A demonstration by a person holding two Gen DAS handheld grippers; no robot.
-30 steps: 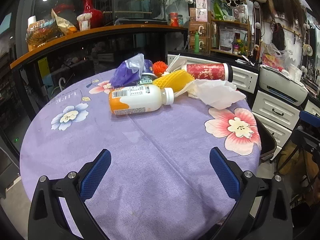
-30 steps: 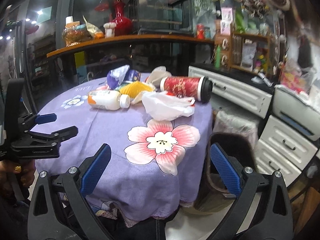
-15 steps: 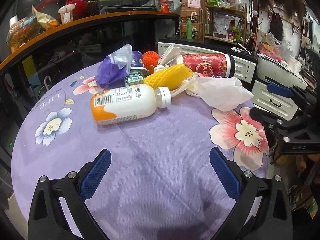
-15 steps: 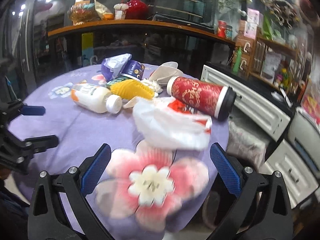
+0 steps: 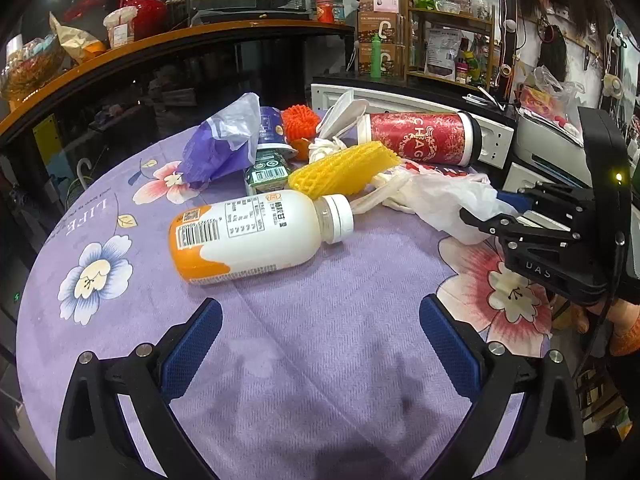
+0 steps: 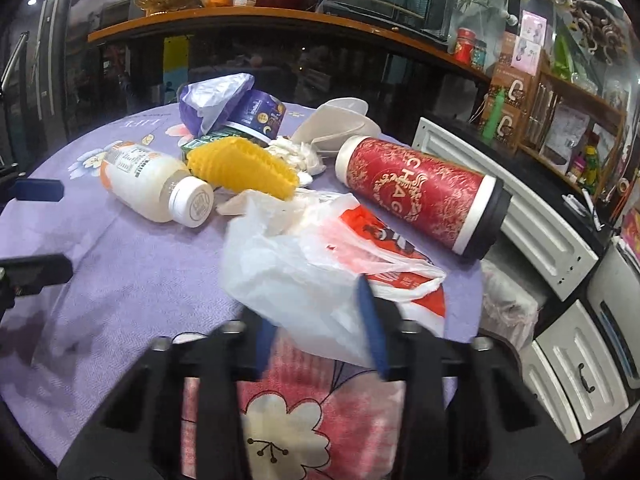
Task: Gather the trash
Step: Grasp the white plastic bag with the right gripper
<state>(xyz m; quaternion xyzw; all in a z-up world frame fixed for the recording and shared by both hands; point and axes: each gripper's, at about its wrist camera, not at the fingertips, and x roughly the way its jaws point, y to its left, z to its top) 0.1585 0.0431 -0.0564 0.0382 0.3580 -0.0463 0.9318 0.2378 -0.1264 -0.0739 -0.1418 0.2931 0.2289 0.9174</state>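
Right gripper low centre of the right wrist view, jaws just drawn in around the near edge of the white plastic bag — film bunched between the pads, apparently pinched. Bag lying crumpled mid-frame on the purple tablecloth, just beside the red tumbler and the white bottle. Likely very light, limp, slippery; a gathered fold probably grips better than a single layer — may slide out. Left gripper at bottom of the left wrist view, jaws wide apart, empty.
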